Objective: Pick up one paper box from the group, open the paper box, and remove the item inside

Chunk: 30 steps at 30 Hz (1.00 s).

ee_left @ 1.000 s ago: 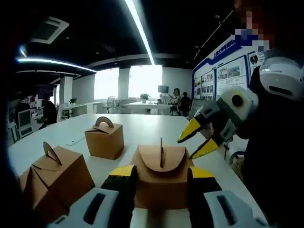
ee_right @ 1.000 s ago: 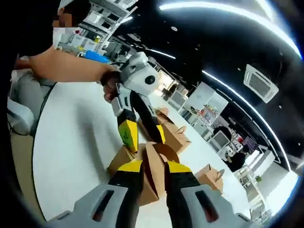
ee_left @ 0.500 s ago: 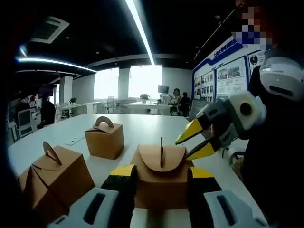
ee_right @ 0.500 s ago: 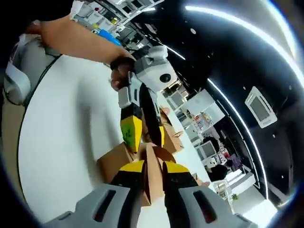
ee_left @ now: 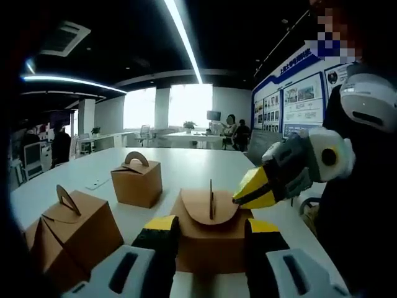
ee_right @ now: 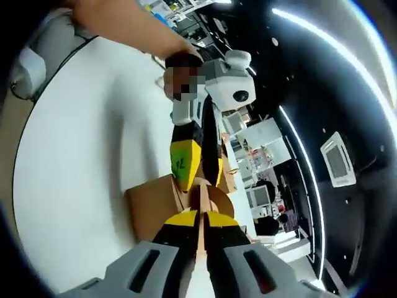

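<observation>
From the left gripper view, I see the paper box (ee_left: 211,239) standing on the white table (ee_left: 186,162), directly ahead, between the two yellow-tipped jaws of the left gripper (ee_left: 211,225). Those jaws stand apart, one on each side of the box; I cannot tell whether they press its walls. The box's rounded top flap (ee_left: 209,205) points up along the centre line.

The right gripper (ee_left: 248,191) enters this view from the right. Its yellow tips are together at the right edge of the flap.

In the right gripper view, the right gripper (ee_right: 197,217) has its jaws drawn almost together on a thin upright cardboard flap (ee_right: 201,194) of the box (ee_right: 155,205). I read this as a clamp on the flap, though the contact point is small and distorted here. The left gripper (ee_right: 197,166) reaches down onto the same box from above, held by a hand (ee_right: 180,62).

Two further boxes stand on the table: one (ee_left: 136,181) farther back left, one (ee_left: 77,231) near left, both closed with handles up.
</observation>
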Each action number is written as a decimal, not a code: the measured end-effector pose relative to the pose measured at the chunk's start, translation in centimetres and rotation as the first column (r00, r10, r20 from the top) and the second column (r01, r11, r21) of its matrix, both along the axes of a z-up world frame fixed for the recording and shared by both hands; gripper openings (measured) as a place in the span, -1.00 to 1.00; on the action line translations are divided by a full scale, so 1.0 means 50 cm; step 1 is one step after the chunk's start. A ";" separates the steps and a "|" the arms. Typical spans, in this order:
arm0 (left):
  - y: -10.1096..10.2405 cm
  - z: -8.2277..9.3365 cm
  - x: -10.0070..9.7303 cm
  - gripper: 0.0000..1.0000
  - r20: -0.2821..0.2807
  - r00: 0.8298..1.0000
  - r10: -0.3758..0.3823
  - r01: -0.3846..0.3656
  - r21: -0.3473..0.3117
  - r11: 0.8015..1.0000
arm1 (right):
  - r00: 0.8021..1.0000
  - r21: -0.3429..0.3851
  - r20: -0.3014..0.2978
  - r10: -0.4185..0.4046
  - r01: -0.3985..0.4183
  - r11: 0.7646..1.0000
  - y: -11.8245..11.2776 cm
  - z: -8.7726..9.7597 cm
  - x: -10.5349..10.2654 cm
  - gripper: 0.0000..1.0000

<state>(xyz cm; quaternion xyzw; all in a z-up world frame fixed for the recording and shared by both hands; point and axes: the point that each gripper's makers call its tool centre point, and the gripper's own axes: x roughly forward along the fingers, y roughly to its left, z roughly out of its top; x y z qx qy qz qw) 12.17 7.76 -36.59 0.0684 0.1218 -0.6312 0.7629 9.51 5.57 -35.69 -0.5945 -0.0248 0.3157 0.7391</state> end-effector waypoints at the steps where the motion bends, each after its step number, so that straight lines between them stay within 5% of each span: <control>1: 0.000 0.000 0.000 -0.13 0.000 1.000 0.000 0.000 -0.001 1.000 | 1.000 -0.041 0.025 0.004 -0.003 0.999 0.000 -0.001 -0.001 -0.92; 6: 0.001 0.000 0.000 -0.13 -0.001 1.000 0.001 -0.001 0.013 1.000 | 0.997 -0.067 0.074 -0.008 0.013 0.998 0.002 -0.002 -0.003 -0.95; 16: 0.001 0.000 0.001 -0.13 -0.003 1.000 0.004 -0.004 0.023 1.000 | 0.992 0.069 0.110 -0.064 0.057 0.996 -0.010 0.026 0.001 -0.96; 20: 0.000 0.000 0.002 -0.13 -0.002 1.000 0.012 -0.012 0.027 1.000 | 0.994 0.191 0.073 -0.085 0.069 0.979 -0.020 0.038 0.003 -0.96; 25: 0.001 0.000 0.003 -0.14 -0.002 1.000 0.016 -0.016 0.033 0.999 | 0.992 0.334 0.030 -0.122 0.106 0.937 -0.040 0.060 0.007 -0.96; 29: 0.001 -0.001 0.003 -0.14 -0.001 1.000 0.018 -0.017 0.033 0.999 | 0.990 0.448 -0.042 -0.135 0.139 0.883 -0.059 0.071 0.012 -0.96; 30: 0.001 -0.001 0.003 -0.14 0.000 1.000 0.017 -0.017 0.036 0.999 | 0.988 0.503 -0.079 -0.135 0.157 0.850 -0.066 0.076 0.014 -0.96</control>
